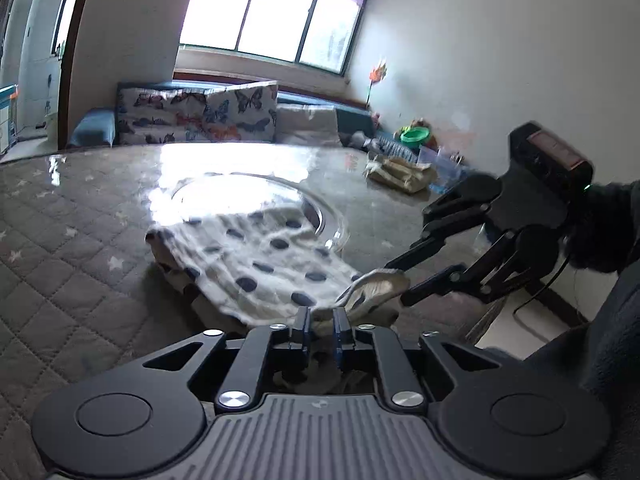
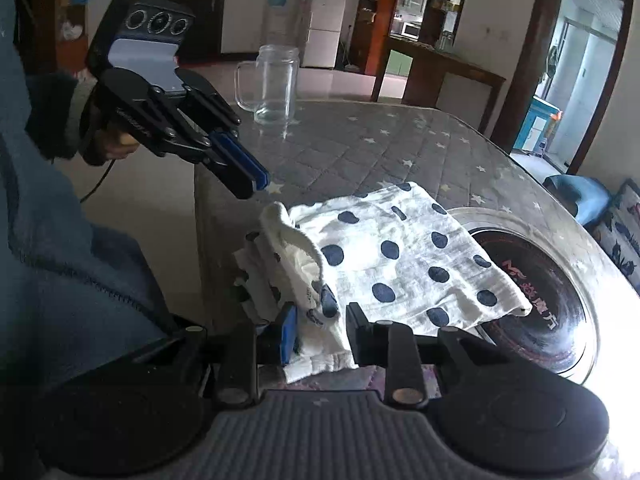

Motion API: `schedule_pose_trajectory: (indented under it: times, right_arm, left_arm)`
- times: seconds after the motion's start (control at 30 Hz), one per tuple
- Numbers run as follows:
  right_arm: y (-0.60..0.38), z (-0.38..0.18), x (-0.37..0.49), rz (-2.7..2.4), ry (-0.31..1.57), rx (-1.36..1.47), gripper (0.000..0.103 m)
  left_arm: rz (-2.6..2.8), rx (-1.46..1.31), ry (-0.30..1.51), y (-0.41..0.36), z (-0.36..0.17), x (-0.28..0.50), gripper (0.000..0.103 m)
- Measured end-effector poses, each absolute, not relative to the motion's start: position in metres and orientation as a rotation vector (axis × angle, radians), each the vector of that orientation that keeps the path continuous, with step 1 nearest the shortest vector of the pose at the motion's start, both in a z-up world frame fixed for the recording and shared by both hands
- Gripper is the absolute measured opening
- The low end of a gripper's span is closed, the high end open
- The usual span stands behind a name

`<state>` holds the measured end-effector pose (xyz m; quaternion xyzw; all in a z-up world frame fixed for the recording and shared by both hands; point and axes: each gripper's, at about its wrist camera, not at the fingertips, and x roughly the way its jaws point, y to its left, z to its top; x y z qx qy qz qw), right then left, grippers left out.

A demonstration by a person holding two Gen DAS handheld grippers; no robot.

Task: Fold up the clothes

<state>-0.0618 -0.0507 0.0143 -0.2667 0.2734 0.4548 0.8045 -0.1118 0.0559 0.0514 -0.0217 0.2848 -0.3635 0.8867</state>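
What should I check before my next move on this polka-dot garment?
1. Right gripper hold: the jaws stand apart astride the near edge of the polka-dot garment and do not look clamped. Not ok.
2. Left gripper hold: the jaws are nearly closed beside the bunched waistband. Cannot tell.
3. Garment lying flat: the near part is crumpled. Not ok.
4. Glass mug out of the way: it stands apart at the far end. Ok.
5. Garment fully on the quilted cover: one corner overlaps the round hob. Not ok.
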Motion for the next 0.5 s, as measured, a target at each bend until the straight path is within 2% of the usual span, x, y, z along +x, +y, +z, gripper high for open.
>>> schedule_pose_trajectory:
  times: [0.27, 0.5]
  right_arm:
    - [-0.043, 0.001, -0.077, 1.008, 0.587, -0.715, 0.023]
    - [-0.056, 0.009, -0.073, 0.992, 0.633, -0.634, 0.024]
  left_arm:
    - [-0.772, -0.047, 0.582, 0.04, 0.055, -0.1, 0.02]
    - [-0.836, -0.026, 0.615, 0.011, 0.044, -0.086, 0.02]
